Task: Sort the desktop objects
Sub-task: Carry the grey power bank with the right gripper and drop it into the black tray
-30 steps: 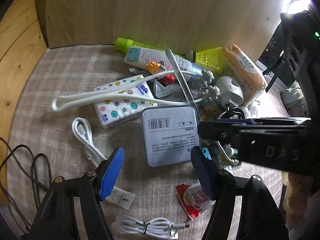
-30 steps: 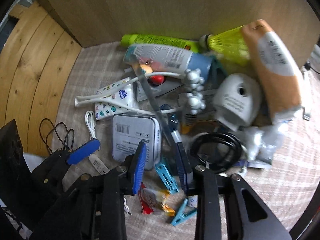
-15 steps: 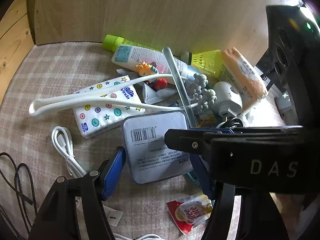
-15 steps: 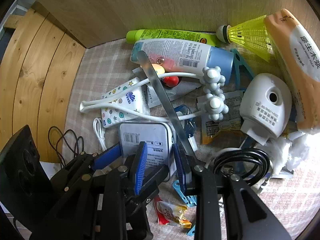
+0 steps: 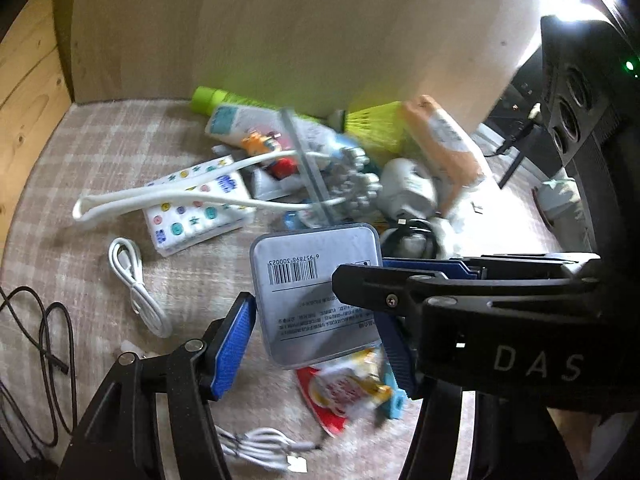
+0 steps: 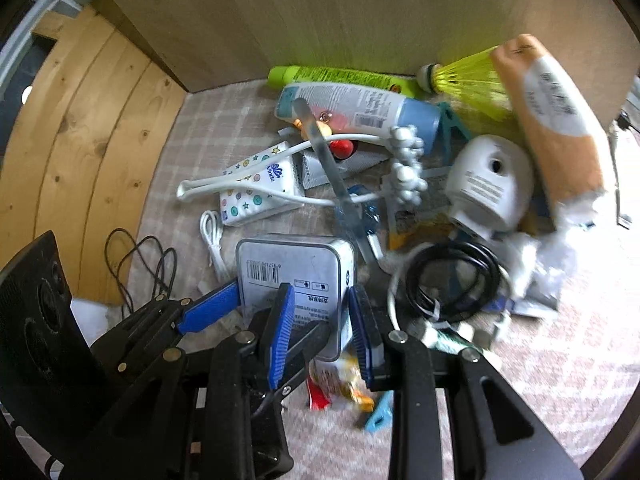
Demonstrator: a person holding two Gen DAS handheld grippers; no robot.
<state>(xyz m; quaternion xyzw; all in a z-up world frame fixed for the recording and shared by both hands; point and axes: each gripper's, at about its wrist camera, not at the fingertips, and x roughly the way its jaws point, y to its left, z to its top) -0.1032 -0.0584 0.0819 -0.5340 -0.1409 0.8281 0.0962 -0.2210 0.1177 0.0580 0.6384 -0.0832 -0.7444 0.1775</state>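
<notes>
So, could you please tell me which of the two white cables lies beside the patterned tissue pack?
The looped white cable left of the tissue pack; the other white cable lies bundled nearest the camera.

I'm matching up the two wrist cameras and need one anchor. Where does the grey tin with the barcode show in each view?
Left wrist view: the grey tin sits low centre, between the left gripper's blue fingers, partly behind the right gripper.
Right wrist view: low centre-left, at the right gripper's fingertips.
Shared landmark: the white Y-shaped massager lies beyond the tin in both.
</notes>
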